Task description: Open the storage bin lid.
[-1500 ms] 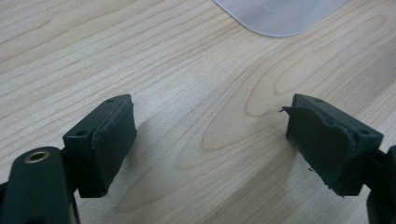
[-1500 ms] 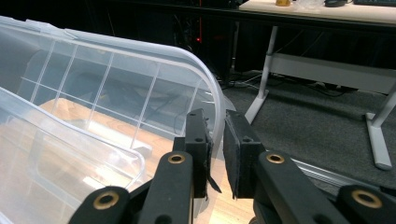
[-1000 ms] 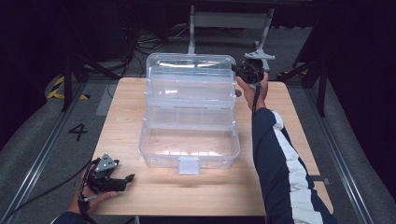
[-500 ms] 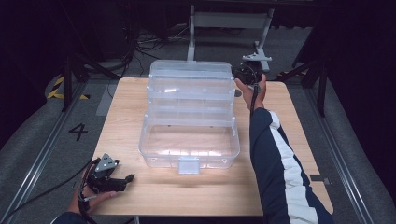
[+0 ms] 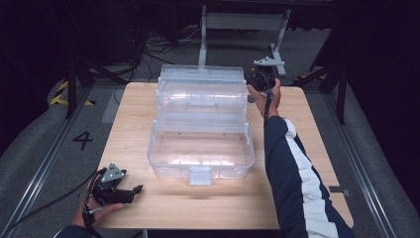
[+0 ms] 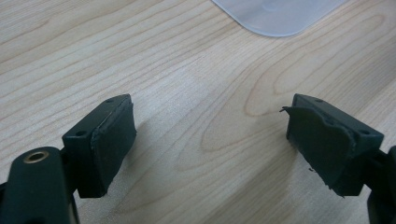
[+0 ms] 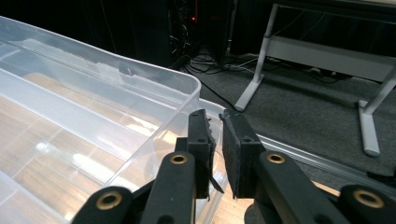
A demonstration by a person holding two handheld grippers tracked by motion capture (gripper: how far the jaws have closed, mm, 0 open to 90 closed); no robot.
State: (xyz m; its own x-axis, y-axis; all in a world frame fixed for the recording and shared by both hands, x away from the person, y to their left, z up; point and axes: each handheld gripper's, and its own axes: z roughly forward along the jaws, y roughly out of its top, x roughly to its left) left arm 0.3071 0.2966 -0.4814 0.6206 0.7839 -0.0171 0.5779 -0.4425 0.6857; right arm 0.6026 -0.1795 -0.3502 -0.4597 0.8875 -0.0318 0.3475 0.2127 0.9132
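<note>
A clear plastic box (image 5: 153, 148) stands open in the middle of the wooden table. Its clear lid (image 5: 200, 94) is raised behind the base. My right gripper (image 5: 251, 85) is at the lid's back right corner. In the right gripper view its jaws (image 7: 218, 116) are nearly together, pinching the lid's rim (image 7: 93, 107). My left gripper (image 5: 136, 191) rests on the table at the front left, apart from the box. It stands open (image 6: 210, 121) with only bare wood between its pads (image 6: 114, 135), and a corner of the box (image 6: 280, 14) lies ahead.
The person's right arm in a dark sleeve with a white stripe (image 5: 297, 173) reaches along the box's right side. Bare table (image 5: 307, 124) surrounds the box. A metal stand (image 5: 242, 22) and cables sit on the floor behind, with a floor rail (image 5: 34, 183) at left.
The lid's top edge has sunk a little and tipped farther back, with the right gripper following it down slightly. The left gripper has not moved.
</note>
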